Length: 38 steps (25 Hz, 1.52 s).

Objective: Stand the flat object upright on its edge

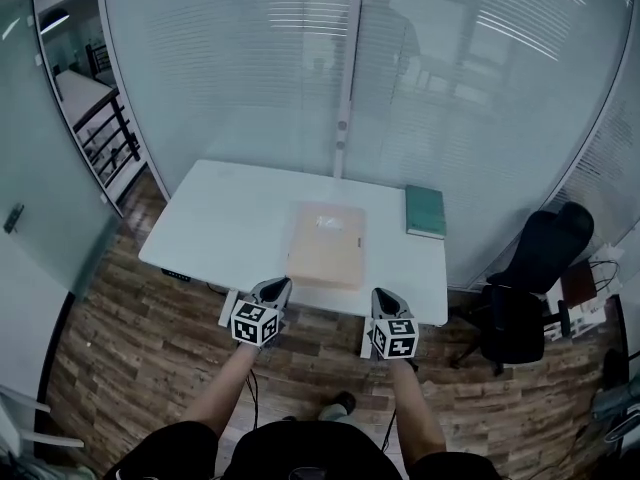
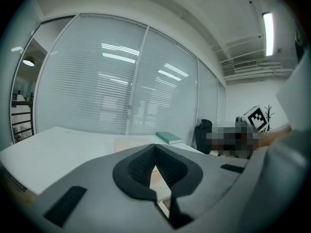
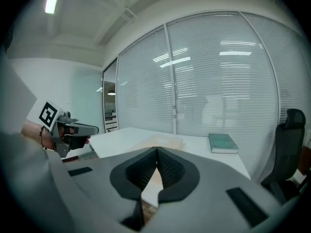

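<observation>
Left claw (image 1: 274, 288), right claw (image 1: 386, 297) closed, empty, at table (image 1: 220, 218) edge; green book (image 1: 425, 211) right of parcel (image 1: 327, 245)

One table (image 1: 205, 218), one tan package (image 1: 326, 245), one green book (image 1: 425, 211), one black chair (image 1: 530, 273).

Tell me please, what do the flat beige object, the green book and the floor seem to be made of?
Flat beige object: probably cardboard or paper, matte tan, pale label on top.
Green book: likely a paper cover, dull teal.
Floor: wood-look planks, mottled brown; real wood or laminate is unclear.
</observation>
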Each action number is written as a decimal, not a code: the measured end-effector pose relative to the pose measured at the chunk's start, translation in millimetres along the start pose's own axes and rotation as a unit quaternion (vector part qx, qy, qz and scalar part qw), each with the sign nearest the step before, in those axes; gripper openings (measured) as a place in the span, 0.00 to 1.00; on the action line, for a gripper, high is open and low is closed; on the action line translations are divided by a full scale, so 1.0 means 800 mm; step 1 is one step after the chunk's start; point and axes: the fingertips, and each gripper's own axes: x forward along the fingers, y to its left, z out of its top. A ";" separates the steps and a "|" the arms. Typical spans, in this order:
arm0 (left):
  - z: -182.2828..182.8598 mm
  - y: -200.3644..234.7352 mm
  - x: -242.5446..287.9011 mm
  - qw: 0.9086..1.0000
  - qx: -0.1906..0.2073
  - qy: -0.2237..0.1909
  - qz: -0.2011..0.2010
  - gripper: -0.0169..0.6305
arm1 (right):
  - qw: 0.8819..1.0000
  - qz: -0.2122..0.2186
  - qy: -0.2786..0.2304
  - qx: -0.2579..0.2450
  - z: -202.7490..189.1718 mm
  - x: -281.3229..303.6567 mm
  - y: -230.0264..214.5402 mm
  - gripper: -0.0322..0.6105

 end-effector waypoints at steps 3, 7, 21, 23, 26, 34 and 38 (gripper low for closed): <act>0.007 -0.004 0.023 1.000 0.005 0.000 -0.002 0.06 | 1.000 0.002 -0.002 -0.001 0.006 0.013 -0.020 0.08; 0.010 -0.007 0.052 1.000 0.007 0.006 0.002 0.06 | 1.000 0.003 -0.004 0.004 0.010 0.026 -0.050 0.08; 0.012 -0.041 0.112 1.000 0.007 0.020 0.019 0.06 | 1.000 0.015 0.001 0.018 0.005 0.040 -0.126 0.08; 0.009 -0.044 0.115 0.999 0.008 0.025 0.020 0.06 | 1.000 0.016 0.001 0.021 0.002 0.041 -0.132 0.08; 0.006 -0.044 0.118 0.999 0.009 0.030 0.021 0.06 | 0.999 0.017 0.002 0.028 -0.002 0.044 -0.137 0.08; 0.007 -0.015 0.134 0.999 0.008 0.034 0.023 0.06 | 0.999 0.018 0.012 0.043 -0.008 0.069 -0.139 0.08; 0.011 0.013 0.150 0.999 0.011 0.036 0.017 0.06 | 0.999 0.011 0.010 0.045 0.002 0.097 -0.139 0.08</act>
